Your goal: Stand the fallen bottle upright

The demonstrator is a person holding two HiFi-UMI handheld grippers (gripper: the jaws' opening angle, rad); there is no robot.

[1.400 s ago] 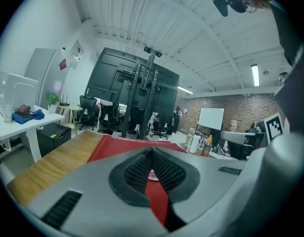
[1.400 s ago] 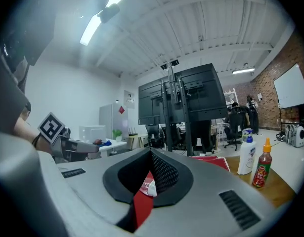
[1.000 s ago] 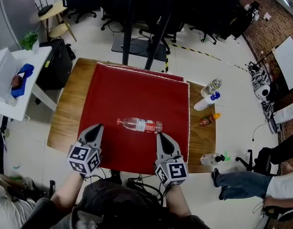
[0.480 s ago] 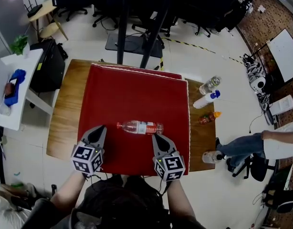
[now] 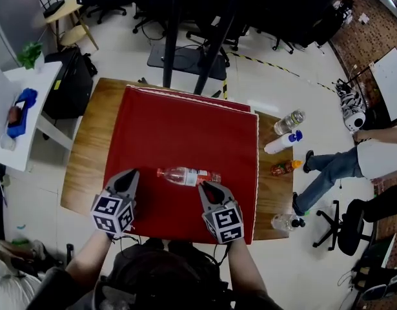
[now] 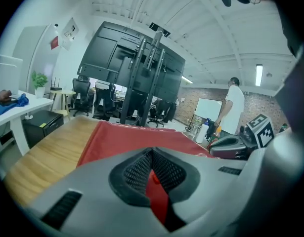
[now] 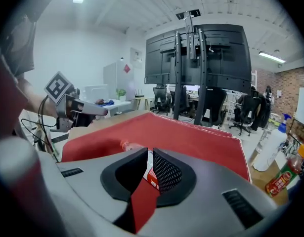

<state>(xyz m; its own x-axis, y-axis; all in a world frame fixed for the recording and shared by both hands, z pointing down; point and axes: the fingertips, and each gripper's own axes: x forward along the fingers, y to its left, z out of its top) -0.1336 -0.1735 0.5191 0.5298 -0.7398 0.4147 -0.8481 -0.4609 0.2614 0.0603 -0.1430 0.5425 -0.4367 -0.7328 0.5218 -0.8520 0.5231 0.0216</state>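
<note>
In the head view the right hand-held gripper [image 5: 204, 187] has dropped closer to the bottle [image 5: 187, 175], which lies on its side on the red cloth [image 5: 185, 121] over the table [image 5: 88, 154], cap leftward — still the approach, I judge. The left gripper view shows the left hand-held gripper [image 6: 152, 151] pinched shut on nothing. In the right gripper view the jaws have just been opening a crack, nothing between them, the label [image 7: 152, 177] just ahead — they must spread much wider before gripping.

Red cloth [image 5: 185, 128] over wooden table [image 5: 88, 154] — several bottles [image 5: 282, 142] along right edge; person [image 5: 359, 160] standing beyond.
</note>
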